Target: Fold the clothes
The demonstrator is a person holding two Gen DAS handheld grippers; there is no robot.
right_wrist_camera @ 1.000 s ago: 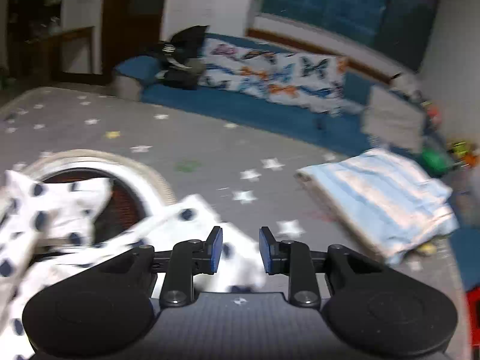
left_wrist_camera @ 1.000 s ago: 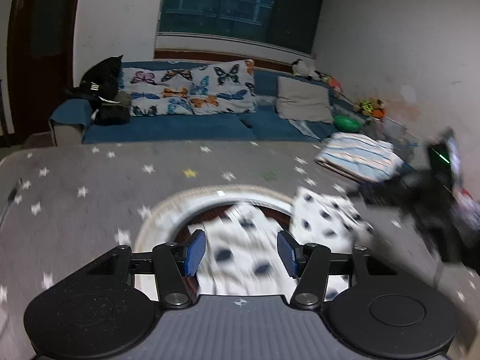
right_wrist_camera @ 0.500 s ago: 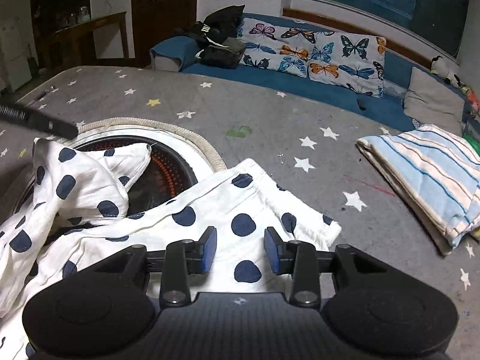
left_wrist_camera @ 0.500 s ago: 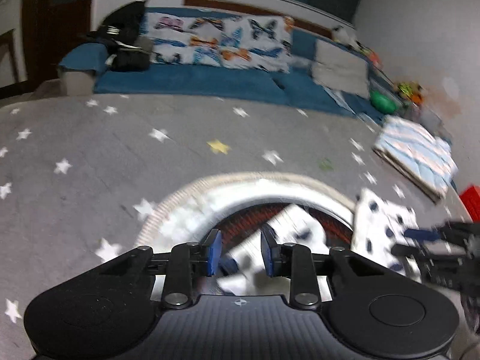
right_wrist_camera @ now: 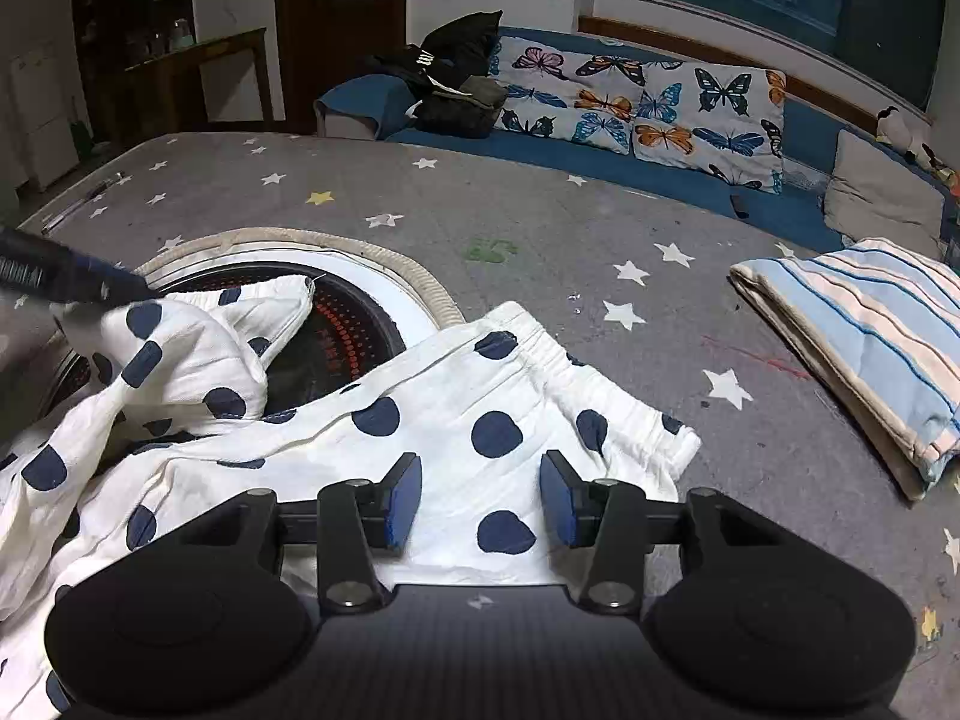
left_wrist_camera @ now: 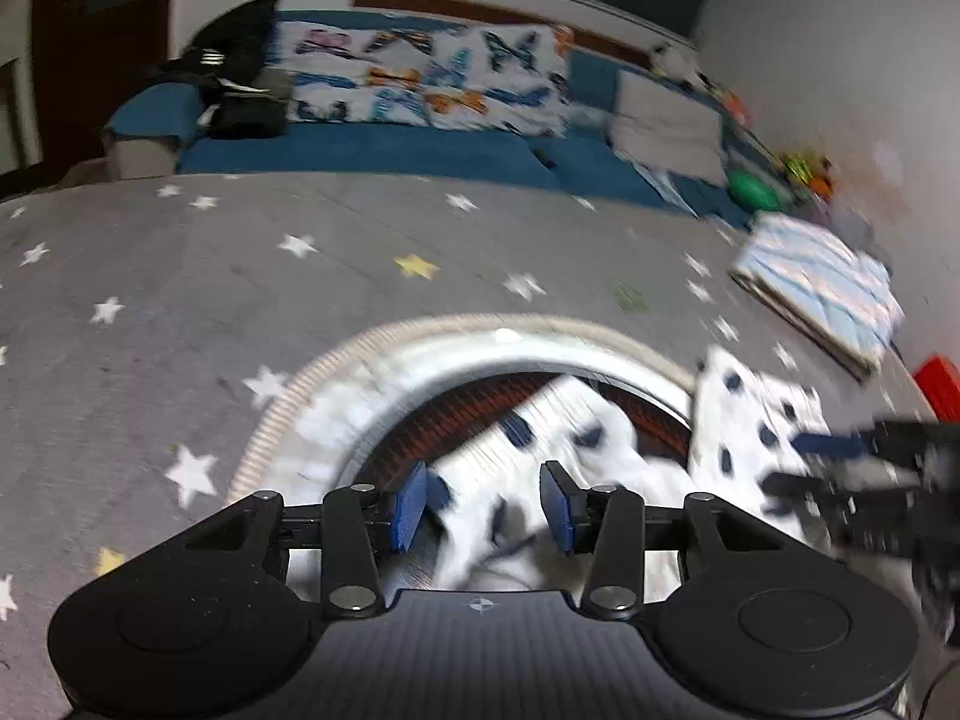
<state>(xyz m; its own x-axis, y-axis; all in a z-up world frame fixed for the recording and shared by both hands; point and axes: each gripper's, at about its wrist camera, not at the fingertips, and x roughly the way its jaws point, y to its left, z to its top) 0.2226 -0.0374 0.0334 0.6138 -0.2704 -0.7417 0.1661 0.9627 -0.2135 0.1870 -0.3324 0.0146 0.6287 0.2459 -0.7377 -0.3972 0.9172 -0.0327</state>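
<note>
A white garment with navy polka dots [right_wrist_camera: 372, 438] lies rumpled on the star-print surface [right_wrist_camera: 540, 228], running from 9 o'clock to 2 o'clock, partly over a round basket [right_wrist_camera: 336, 324]. The right hand-held gripper [right_wrist_camera: 480, 501] hovers above its elastic waistband, jaws wide, holding nothing. The left hand-held gripper [left_wrist_camera: 483, 507], also wide and empty, straddles the other end.

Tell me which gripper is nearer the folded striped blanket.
Right. The right gripper hovers over the polka-dot garment, with the striped blanket just beyond. The left gripper sits farther off, over the round heater.
</note>
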